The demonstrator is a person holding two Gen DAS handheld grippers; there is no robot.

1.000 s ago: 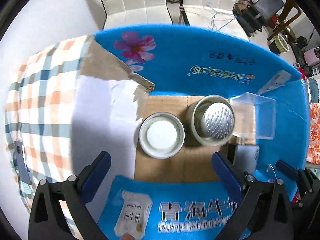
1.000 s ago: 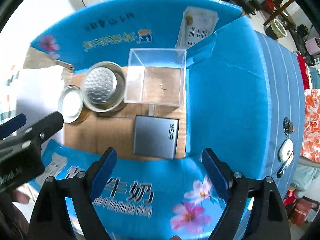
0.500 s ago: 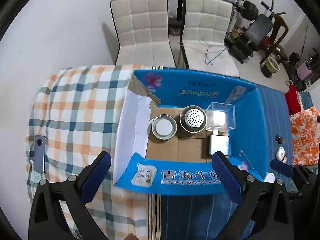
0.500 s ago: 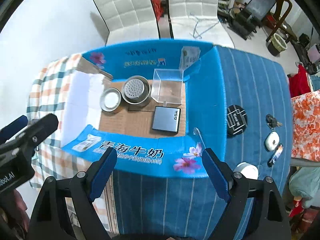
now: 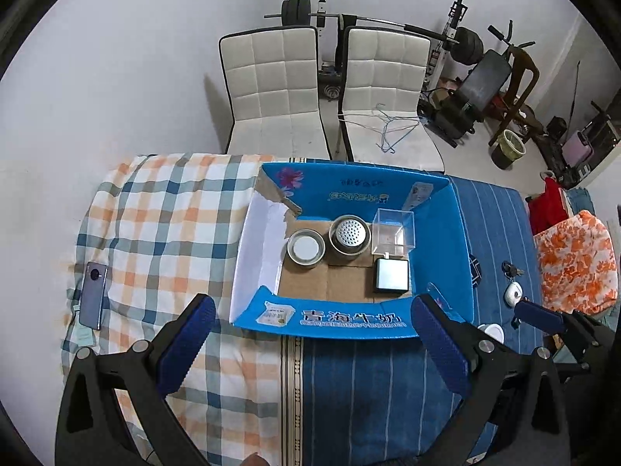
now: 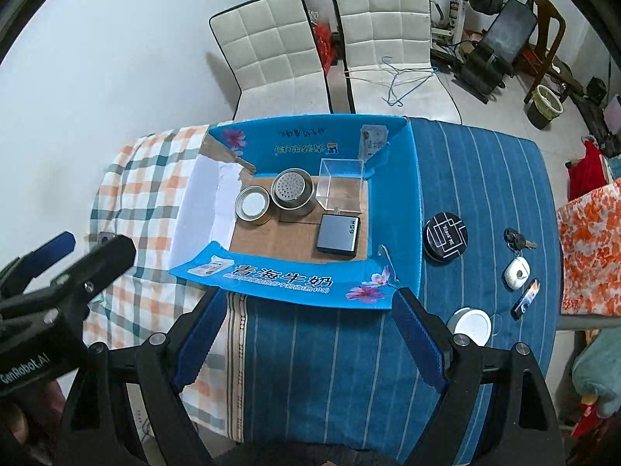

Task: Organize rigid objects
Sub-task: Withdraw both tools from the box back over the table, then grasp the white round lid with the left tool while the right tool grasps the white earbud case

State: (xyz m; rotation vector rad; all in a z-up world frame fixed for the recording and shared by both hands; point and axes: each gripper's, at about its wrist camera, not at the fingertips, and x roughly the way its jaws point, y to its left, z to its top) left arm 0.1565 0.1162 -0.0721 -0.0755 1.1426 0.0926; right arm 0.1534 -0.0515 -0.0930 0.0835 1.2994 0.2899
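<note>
Above the box (image 6: pixel 392 209), open claws (image 6: pixel 306 334).

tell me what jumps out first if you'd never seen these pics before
The bright blue carton lies open in the middle of the table, with two round tins, a clear box and a grey 65W block on its cardboard floor. To its right, on the blue striped cloth, lie a black round case, keys and a white lid. Both tools, right and left, hang open and empty near the carton's front edge.
</note>
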